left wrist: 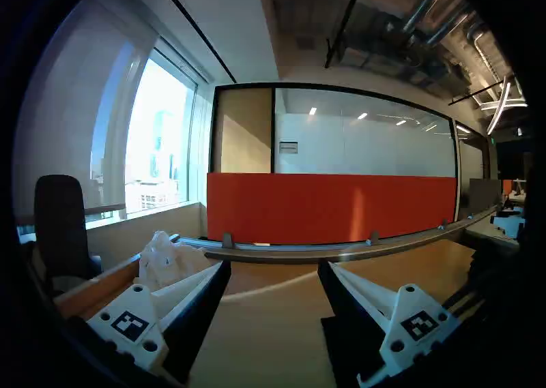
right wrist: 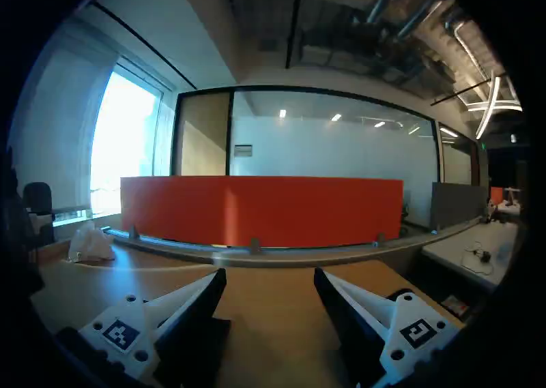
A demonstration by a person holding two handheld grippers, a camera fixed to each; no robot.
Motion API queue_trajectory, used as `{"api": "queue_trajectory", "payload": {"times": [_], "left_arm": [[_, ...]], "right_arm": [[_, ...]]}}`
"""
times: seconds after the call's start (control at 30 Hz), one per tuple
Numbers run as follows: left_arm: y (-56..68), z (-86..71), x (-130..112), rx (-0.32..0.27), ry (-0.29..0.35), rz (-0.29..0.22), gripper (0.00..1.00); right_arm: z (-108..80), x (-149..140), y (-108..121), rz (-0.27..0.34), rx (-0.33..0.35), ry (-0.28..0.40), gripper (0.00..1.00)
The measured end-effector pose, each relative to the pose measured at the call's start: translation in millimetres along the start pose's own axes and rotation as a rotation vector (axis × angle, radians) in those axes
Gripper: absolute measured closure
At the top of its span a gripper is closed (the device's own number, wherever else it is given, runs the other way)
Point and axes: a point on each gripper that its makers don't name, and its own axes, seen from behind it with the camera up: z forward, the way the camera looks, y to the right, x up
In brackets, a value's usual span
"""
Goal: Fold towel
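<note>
In the left gripper view, left tongs [left wrist: 273, 265] spread wide, fingers well apart, gripping nothing, only bare wood of the tabletop [left wrist: 273, 320] between them. Just behind the left-hand finger, partly hidden by its tip: the towel [left wrist: 167, 257], a crumpled white heap lying unfolded at the tabletop's left side, close to the metal rail [left wrist: 327, 251] along the far edge. Cloth not certain from this blur, but nothing else white and soft about. Beyond the rail, an orange partition [left wrist: 327, 207] standing upright, glass wall [left wrist: 362, 142] above it. To the left, a bright window [left wrist: 157, 149] and a black chair [left wrist: 61, 224] beside the tabletop. In the right gripper view, right tongs [right wrist: 269, 272] likewise gaping wide, holding nothing, hovering low over the same wooden surface. Towel here far off to the left, small, resting on the tabletop near the partition's left end, well apart from both fingers. To the right, a separate white desk [right wrist: 478, 245] with some cables lying on it. Neither pair of tongs touching the towel.
</note>
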Motion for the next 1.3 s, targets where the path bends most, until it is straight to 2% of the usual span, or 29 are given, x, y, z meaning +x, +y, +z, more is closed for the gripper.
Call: {"api": "queue_trajectory", "payload": {"times": [0.27,0.47,0.7,0.87,1.1,1.3], "left_arm": [[-7.6,0.1,62,0.009,-0.001,0.022,0.06],[-13.7,2.4,89,0.025,0.010,0.020,0.06],[-15.5,6.6,95,0.031,0.008,0.000,0.06],[-12.0,9.2,98,0.022,0.007,0.002,0.06],[-2.6,12.6,106,-0.007,0.007,0.010,0.06],[10.0,14.5,104,-0.068,-0.025,0.035,0.06]], "right_arm": [[6.2,52,-16,-0.005,0.022,0.000,0.00],[9.9,78,-22,-0.010,0.031,0.006,0.00],[12.7,89,-26,-0.010,0.036,0.006,0.00],[11.6,95,-26,-0.008,0.035,0.011,0.00],[6.5,104,-22,-0.009,0.028,0.024,0.00],[3.6,102,-23,-0.039,0.046,0.018,0.00]]}}
